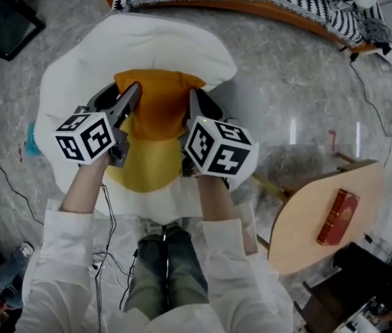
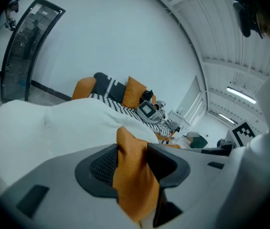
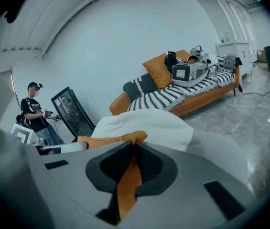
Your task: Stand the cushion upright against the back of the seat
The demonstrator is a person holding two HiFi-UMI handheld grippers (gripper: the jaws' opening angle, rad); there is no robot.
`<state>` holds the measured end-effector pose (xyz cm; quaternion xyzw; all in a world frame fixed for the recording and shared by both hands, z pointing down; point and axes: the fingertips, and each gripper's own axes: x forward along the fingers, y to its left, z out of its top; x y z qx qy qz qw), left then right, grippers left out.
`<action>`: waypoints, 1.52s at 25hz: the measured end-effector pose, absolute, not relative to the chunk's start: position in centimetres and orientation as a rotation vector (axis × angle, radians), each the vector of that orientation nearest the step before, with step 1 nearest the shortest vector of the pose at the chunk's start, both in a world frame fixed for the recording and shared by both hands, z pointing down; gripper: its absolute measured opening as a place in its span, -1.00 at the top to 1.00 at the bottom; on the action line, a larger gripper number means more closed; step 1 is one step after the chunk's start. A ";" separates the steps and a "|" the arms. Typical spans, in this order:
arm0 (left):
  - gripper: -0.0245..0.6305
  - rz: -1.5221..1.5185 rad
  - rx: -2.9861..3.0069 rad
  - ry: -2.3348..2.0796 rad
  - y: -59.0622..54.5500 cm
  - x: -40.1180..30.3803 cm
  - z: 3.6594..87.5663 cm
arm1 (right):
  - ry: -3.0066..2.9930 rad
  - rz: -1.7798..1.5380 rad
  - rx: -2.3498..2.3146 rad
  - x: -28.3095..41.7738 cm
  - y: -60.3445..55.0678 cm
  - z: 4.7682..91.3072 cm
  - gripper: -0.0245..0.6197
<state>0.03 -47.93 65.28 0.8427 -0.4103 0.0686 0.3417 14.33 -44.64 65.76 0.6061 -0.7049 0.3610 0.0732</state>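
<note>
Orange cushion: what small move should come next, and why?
Probably tip the cushion further back, top edge against the white seat. The left gripper and right gripper each pinch a side edge in their fingers, and it seems to slope rather than stand upright.

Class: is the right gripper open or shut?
Shut: the right gripper's jaws pinch a thin fold of the orange cushion.
</note>
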 end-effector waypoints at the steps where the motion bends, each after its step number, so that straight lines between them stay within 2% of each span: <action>1: 0.39 0.176 2.185 -1.073 -48.1 0.2 65.3 | -2.116 1.083 1.823 14.5 -44.8 65.8 0.83; 10: 0.30 0.123 2.111 -1.061 -49.3 -0.1 65.6 | -2.120 1.115 1.845 14.3 -45.6 66.0 0.83; 13: 0.20 0.110 2.092 -1.055 -49.6 -0.3 65.5 | -2.126 1.121 1.845 14.3 -45.5 65.9 0.78; 16: 0.08 0.093 2.087 -1.067 -49.8 -0.7 65.1 | -2.128 1.134 1.846 14.0 -45.5 66.0 0.58; 22: -0.05 0.077 2.066 -1.124 -48.9 -2.2 65.0 | -2.125 1.119 1.867 13.7 -44.1 65.7 0.40; 38: -0.05 0.011 2.174 -1.055 -42.2 -2.2 56.2 | -2.213 1.024 1.768 12.6 -39.4 58.1 0.40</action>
